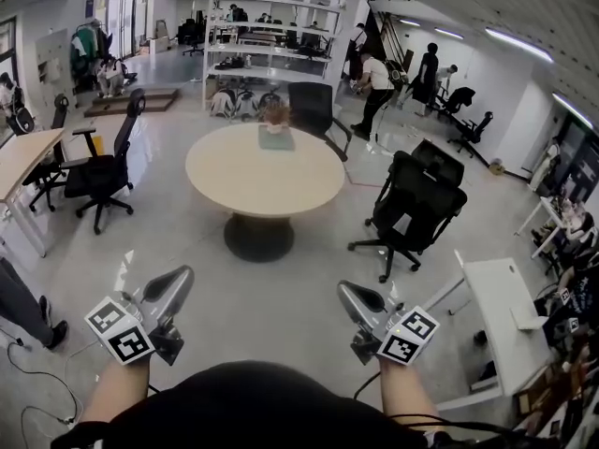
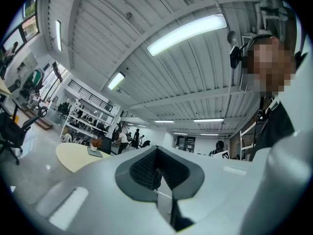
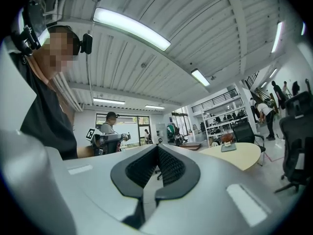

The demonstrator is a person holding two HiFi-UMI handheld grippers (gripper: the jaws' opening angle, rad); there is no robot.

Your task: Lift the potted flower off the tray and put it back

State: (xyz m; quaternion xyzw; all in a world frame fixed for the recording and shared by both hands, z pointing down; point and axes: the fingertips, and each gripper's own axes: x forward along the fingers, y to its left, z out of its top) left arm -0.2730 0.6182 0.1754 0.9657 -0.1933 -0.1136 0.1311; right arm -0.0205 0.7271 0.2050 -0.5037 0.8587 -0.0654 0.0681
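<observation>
My left gripper (image 1: 182, 279) and right gripper (image 1: 347, 294) have their jaws closed and empty; the far potted flower (image 1: 275, 115) sits on its tray (image 1: 277, 142), not yet lifted.

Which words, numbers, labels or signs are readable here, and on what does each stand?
None can be read.
The marker cube on the left gripper and the one on the right gripper carry only black-and-white square patterns, no letters.
Anything on the far shelves is too small to read.

Potted flower (image 1: 275, 113) sits on tray (image 1: 276, 140) on table (image 1: 265, 176).
</observation>
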